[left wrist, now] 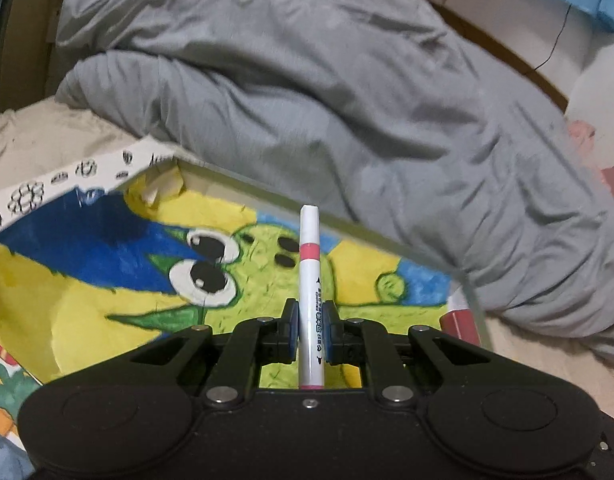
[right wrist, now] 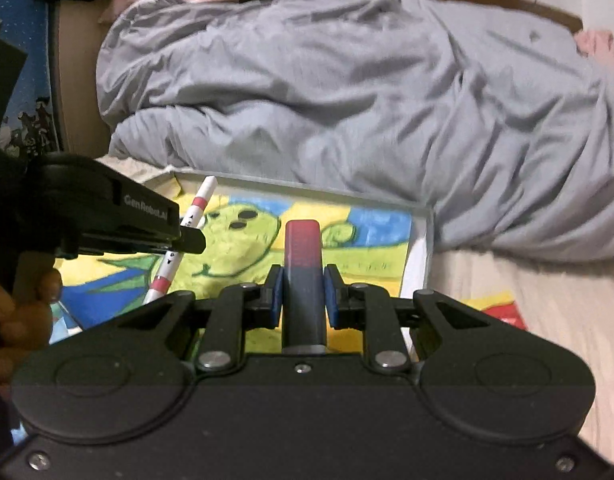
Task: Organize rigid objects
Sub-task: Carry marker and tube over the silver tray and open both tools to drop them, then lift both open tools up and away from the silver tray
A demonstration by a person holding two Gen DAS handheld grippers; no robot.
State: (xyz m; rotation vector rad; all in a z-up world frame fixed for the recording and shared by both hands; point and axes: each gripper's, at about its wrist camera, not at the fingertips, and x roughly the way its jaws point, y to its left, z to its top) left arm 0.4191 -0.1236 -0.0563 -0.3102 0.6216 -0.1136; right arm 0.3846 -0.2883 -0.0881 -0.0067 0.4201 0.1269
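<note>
- White marker (left wrist: 309,296) with pink bands sits between the blue pads of the left gripper (left wrist: 310,322), which is closed on its barrel; the marker points forward along the fingers, its capped end toward the grey duvet (left wrist: 327,92).
- Seen from the right wrist camera, this same marker (right wrist: 183,236) is tilted over the left part of the picture, and the left gripper (right wrist: 187,240) comes in from the left edge, with a hand (right wrist: 19,312) under it.
- Dark cylinder with red end (right wrist: 303,280) is clamped in the right gripper (right wrist: 303,292), whose jaws stand narrow around it; the red end points forward.
- In the left wrist view, only a red part of this cylinder (left wrist: 461,320) shows at the right side of the box.
- Both objects hang above a shallow grey box (right wrist: 429,232); on its bottom lies a colourful drawing (left wrist: 107,272) of a green creature with big eyes, on yellow and blue.
- The box lies on a cream bedsheet (right wrist: 547,280), just in front of the duvet.
</note>
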